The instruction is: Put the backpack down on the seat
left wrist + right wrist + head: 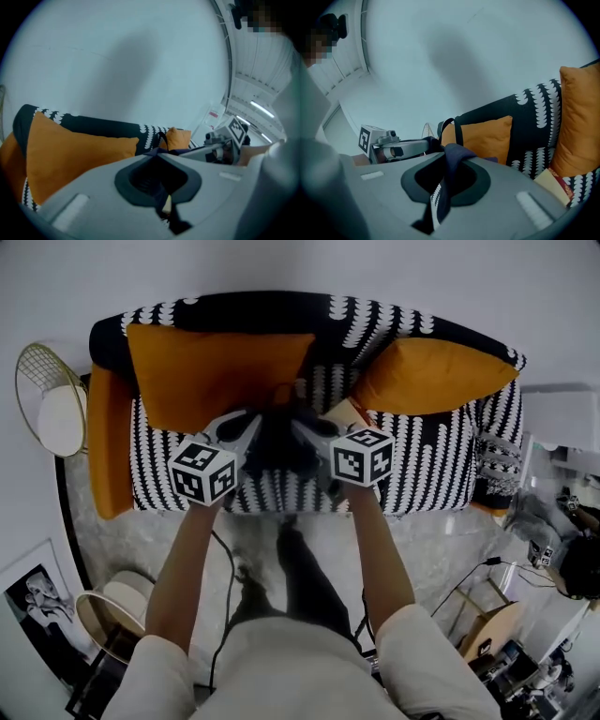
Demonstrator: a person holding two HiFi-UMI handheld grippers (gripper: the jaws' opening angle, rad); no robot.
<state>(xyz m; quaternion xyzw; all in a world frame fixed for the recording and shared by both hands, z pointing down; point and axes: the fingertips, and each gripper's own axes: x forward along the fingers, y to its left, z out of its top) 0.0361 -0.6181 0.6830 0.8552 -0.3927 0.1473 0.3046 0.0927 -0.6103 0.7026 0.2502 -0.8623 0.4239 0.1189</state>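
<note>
A dark backpack (277,444) hangs between my two grippers just above the black-and-white patterned sofa seat (427,474). My left gripper (251,427) is shut on a dark strap (161,196) of the backpack, which runs down between its jaws. My right gripper (307,431) is shut on another dark strap (446,185) with a pale patterned underside. In the left gripper view the right gripper (224,142) shows close by on the right. In the right gripper view the left gripper (391,146) shows on the left. Most of the backpack's body is hidden behind the grippers.
Two orange cushions (220,371) (431,376) lean on the sofa back, and an orange throw (108,442) covers its left arm. A tan booklet (555,185) lies on the seat. A gold wire side table (47,399) stands left, a round stool (117,610) near my legs, clutter (553,540) right.
</note>
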